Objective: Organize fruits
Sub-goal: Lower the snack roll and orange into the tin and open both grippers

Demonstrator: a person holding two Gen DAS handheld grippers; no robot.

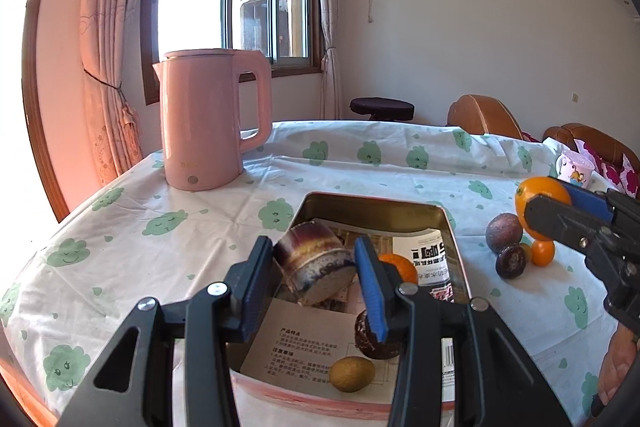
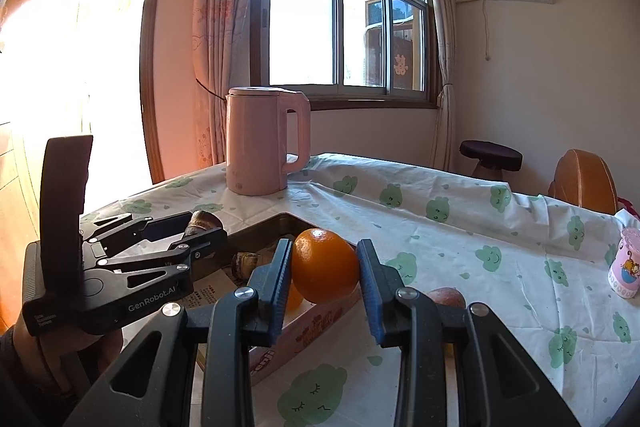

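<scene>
Left tongs (image 1: 316,267) are gripping a short purple-brown sugarcane piece (image 1: 314,269) above the open tin box (image 1: 452,239) on the bench (image 1: 120,247). Right tongs (image 2: 324,267) are clamping a large orange (image 2: 325,265) near the box's right edge. Inside the box are lying a small orange (image 1: 396,265), a kiwi (image 1: 352,373) and a dark round fruit (image 1: 366,337). A pink kettle (image 1: 208,119) is standing far left.

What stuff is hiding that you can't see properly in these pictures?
- Left wrist view: the dark fruit in the tin is half behind the left claw.
- Left wrist view: the mug is cut by the right claw.
- Right wrist view: the reddish fruit hides behind the claw's arm.
</scene>
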